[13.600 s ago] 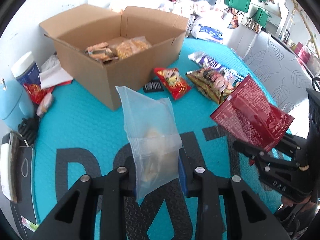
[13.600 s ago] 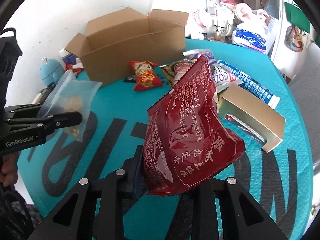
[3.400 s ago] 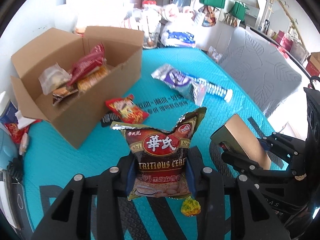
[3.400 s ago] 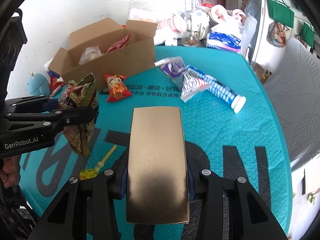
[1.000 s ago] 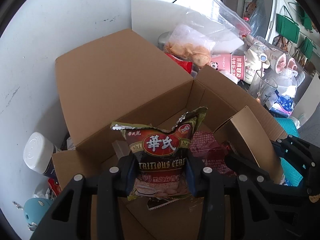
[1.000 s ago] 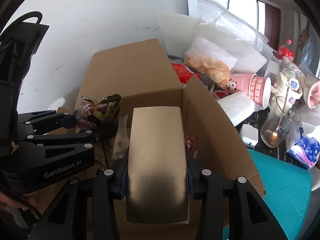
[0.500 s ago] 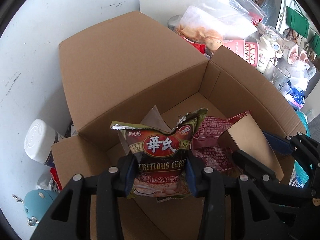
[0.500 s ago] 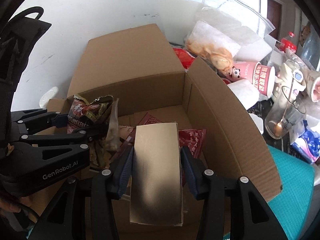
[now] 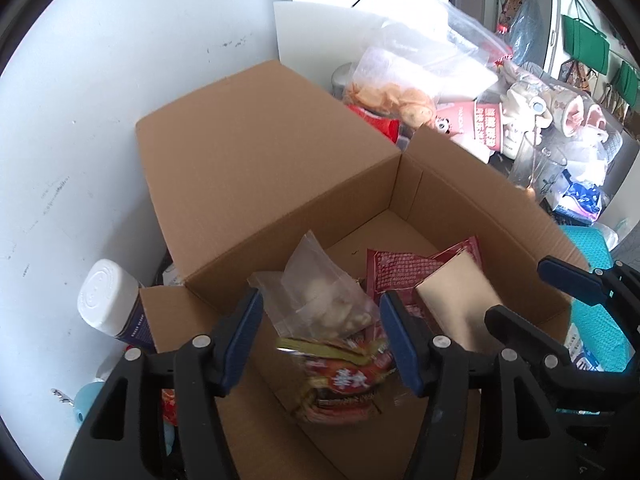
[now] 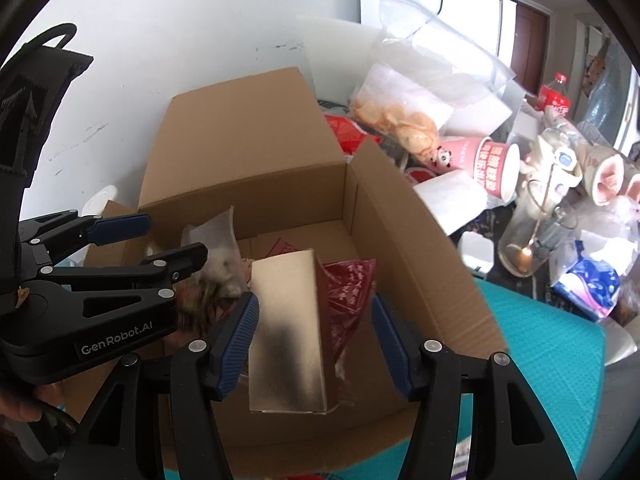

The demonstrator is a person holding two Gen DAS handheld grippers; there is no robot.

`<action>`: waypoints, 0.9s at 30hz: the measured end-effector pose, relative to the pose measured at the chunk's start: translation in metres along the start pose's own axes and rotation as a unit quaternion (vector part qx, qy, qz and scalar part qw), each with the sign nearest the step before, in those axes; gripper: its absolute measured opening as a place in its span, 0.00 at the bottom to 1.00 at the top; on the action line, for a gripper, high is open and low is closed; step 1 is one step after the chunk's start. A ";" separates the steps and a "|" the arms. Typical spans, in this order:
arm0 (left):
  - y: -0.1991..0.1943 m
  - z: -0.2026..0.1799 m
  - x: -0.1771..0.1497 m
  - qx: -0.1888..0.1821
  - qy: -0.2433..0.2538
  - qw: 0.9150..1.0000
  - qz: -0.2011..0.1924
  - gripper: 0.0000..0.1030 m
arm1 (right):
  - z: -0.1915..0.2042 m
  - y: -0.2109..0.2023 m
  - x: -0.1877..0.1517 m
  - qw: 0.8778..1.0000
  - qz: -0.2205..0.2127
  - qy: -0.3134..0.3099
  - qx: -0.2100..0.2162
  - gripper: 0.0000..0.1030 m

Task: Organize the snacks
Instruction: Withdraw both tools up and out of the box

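An open cardboard box (image 9: 280, 168) (image 10: 248, 148) stands against the white wall. My left gripper (image 9: 320, 332) is open above it; the brown cereal bag (image 9: 340, 380) is blurred below its jaws, on a clear bag (image 9: 320, 300). My right gripper (image 10: 314, 336) is open too; the gold box (image 10: 286, 332) (image 9: 460, 300) sits free between its jaws, leaning on a red bag (image 10: 348, 288) (image 9: 396, 268) in the box. The left gripper shows in the right wrist view (image 10: 168, 236).
A white-capped bottle (image 9: 112, 300) stands left of the box. Behind it are a bag of chips (image 10: 396, 120), pink paper cups (image 10: 488, 160), a glass (image 10: 528, 236) and plush toys. The teal table mat (image 10: 540, 360) lies to the right.
Both grippers have opened. The cereal bag has dropped from the left jaws into the box. The gold box has left the right jaws and sunk lower in the box.
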State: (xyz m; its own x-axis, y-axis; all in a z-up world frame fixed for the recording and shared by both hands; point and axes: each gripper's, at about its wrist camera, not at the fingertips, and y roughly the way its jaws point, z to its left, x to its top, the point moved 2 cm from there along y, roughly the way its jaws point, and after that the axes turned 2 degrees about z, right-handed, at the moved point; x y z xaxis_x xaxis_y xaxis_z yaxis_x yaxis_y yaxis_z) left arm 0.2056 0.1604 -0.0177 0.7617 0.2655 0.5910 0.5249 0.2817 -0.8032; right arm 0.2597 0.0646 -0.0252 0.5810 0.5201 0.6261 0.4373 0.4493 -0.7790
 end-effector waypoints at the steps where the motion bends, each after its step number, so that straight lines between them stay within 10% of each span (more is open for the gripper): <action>1: -0.004 -0.001 0.001 -0.001 0.001 1.000 -0.005 0.58 | 0.000 -0.004 0.000 1.000 -0.003 0.000 -0.002 0.57; 20: -0.136 -0.009 -0.003 -0.026 0.018 0.991 -0.130 0.58 | 0.008 -0.129 0.000 0.994 -0.104 -0.010 -0.042 0.57; 27: -0.184 -0.018 -0.024 -0.036 0.040 0.983 -0.178 0.76 | 0.014 -0.169 -0.016 0.989 -0.134 -0.005 -0.061 0.57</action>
State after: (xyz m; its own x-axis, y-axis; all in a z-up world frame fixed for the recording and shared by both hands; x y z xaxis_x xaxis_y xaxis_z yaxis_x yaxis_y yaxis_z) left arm 0.0977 0.0857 0.1146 0.5518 0.0872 0.8294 0.7861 0.2776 -0.5522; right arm 0.1670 -0.0096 0.0973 0.4257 0.4023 0.8105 0.6546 0.4815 -0.5828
